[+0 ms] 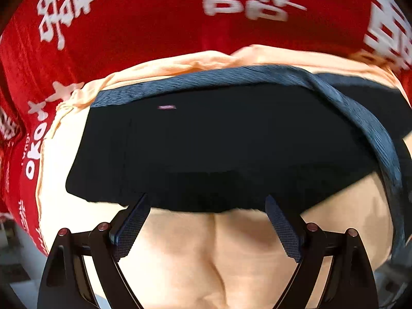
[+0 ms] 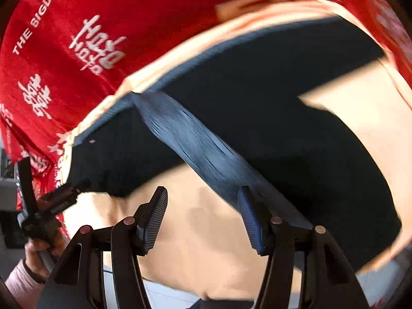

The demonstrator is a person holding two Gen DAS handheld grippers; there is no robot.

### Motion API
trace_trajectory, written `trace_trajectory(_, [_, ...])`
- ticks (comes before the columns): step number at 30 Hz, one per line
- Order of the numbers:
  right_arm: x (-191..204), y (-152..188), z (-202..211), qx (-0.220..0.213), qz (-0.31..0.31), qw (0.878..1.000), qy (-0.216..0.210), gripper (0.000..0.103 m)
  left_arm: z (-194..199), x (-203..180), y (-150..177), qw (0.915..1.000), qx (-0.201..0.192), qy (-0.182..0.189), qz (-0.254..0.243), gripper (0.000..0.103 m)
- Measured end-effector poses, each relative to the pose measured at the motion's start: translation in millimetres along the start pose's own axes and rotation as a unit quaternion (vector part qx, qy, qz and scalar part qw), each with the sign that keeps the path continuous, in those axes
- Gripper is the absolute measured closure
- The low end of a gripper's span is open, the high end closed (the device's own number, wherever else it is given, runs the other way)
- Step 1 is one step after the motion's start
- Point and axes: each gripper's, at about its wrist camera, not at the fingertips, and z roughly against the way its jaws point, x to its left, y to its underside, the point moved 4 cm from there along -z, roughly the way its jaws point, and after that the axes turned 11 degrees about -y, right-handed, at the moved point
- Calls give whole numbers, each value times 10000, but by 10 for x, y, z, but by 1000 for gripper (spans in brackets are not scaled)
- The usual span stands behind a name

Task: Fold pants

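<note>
Both spread, empty hand-held grippers, left (image 1: 207,228) and right (image 2: 202,221), hover over dark pants (image 1: 219,149) with ribbed waistband (image 1: 360,118).

Red cloth (image 2: 64,25) — white print "THE BIGDAY" along edge; other white characters blurred, unreadable

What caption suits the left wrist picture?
Open left gripper above dark pants lying on peach cloth over a red tablecloth.

Both wrist views steeply down, close over pants (image 1: 219,149).
</note>
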Motion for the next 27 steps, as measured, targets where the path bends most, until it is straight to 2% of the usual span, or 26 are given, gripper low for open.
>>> trace_trajectory(5, [-428,485,297,-179,-368,9988,252,42,274,-250,200,9992,-184,309,-189,12])
trace_trajectory(10, [-849,835,505,-336,-762,9955,451,42,550,-594,379,9960,-256,767,-381,12])
trace_trajectory(15, [-1212,1029,573,-350,-1072,9928,396,42,661,-1177,419,9899,-174,1287,-574,12])
trace_trajectory(18, [-1420,1083,560,-286,-1131,9926,341,42,622,-1621,373,9869,-51,1457,-697,12])
trace_trajectory(22, [-1661,1115,542,-241,-1275,9916,5,42,576,-2121,317,9819,178,1773,-640,12])
trace_trajectory(27, [-1732,1096,519,-171,-1207,9902,-675,45,488,-2494,291,9773,423,1961,-676,12])
